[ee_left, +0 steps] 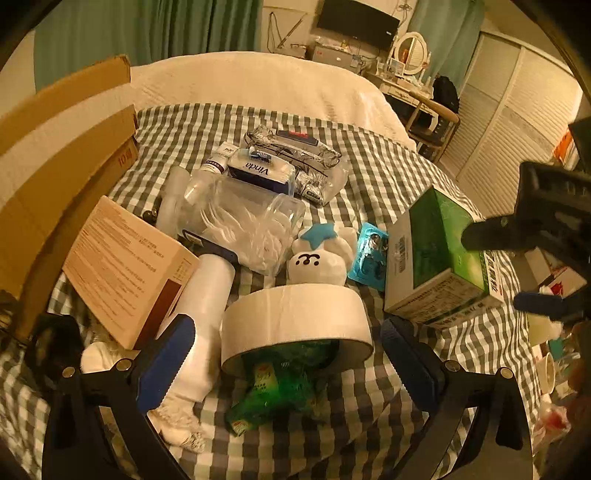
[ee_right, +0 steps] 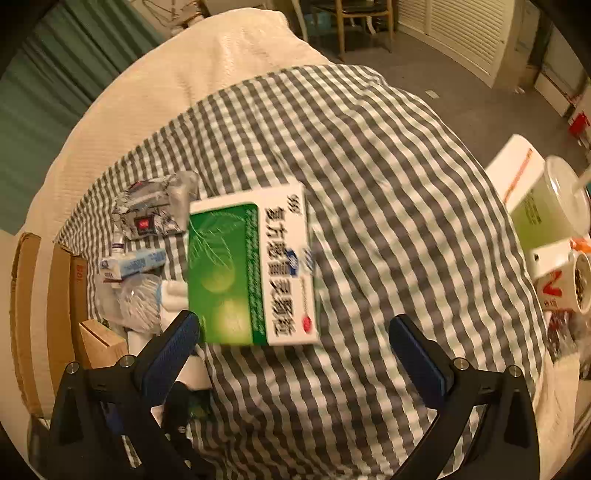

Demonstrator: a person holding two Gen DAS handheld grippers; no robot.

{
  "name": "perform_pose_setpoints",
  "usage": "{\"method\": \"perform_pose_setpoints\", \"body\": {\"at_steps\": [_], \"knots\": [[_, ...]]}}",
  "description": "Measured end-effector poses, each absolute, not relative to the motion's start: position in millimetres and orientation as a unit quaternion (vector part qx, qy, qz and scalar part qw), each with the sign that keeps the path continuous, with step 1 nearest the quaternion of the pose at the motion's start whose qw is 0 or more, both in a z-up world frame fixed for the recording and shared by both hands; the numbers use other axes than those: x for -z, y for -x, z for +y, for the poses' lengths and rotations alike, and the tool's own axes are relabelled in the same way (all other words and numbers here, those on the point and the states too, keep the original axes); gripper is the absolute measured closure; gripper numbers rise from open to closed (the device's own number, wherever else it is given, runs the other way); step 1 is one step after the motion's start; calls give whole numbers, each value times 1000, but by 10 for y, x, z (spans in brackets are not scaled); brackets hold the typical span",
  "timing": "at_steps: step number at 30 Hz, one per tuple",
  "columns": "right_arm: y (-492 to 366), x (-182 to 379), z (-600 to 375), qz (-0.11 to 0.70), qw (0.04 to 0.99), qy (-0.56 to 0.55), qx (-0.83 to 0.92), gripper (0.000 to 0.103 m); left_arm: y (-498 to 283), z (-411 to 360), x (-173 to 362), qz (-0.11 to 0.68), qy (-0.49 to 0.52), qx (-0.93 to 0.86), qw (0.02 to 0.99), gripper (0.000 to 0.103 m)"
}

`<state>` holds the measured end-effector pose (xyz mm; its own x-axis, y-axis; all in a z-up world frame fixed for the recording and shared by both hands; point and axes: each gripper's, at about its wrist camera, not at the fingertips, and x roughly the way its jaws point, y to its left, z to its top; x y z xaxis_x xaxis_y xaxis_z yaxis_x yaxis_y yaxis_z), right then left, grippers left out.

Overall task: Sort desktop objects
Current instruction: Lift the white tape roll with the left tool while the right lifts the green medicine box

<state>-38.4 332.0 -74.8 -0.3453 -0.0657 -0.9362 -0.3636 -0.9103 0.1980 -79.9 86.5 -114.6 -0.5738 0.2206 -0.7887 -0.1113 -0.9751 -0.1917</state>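
Warm yellowish light is falling over a bed (ee_left: 258, 85) that is wearing a cream quilt. Behind the bed, green curtains (ee_left: 147, 33) are hanging, and a dark screen (ee_left: 358, 18) is sitting on the wall. Right of the bed, a wooden chair (ee_left: 432, 122) is standing before white louvred doors (ee_left: 517, 122), beside an oval mirror (ee_left: 408, 51).

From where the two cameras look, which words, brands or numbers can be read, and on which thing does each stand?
"Vinda": on the blue tissue pack.
"10": on the side of the cardboard box.
"复方感冒灵颗粒": on the green and white medicine box, blurred but legible.
Brown carton: printed lines too small to read.
White tube: label too small to read.
Medicine box barcode panel: digits unreadable.
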Motion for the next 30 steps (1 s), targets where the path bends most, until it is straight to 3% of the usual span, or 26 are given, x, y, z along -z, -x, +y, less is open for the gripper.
{"method": "perform_pose_setpoints", "body": {"at_steps": [2, 4, 9, 14, 16, 19, 30], "knots": [[455, 720, 3258, 172, 81, 557, -808, 1, 814, 904, 1157, -53, 448, -887, 100, 2], [532, 673, 3144, 139, 64, 548, -823, 1, 846, 940, 1185, -40, 454, -884, 104, 16], [696, 779, 2945, 80, 48, 553, -828, 1, 861, 867, 1213, -52, 454, -881, 119, 16], [718, 944, 3016, 75, 55, 572, -815, 1, 878, 786, 1164, -67, 458, -877, 129, 17], [705, 997, 3086, 79, 53, 577, -811, 6, 849, 770, 1114, -69, 454, -879, 131, 17], [647, 1022, 3194, 88, 43, 586, -805, 27, 809, 738, 1008, -67, 445, -882, 137, 17], [332, 615, 3243, 45, 30, 573, -818, 27, 611, 485, 488, -108, 418, -889, 156, 17]]}}
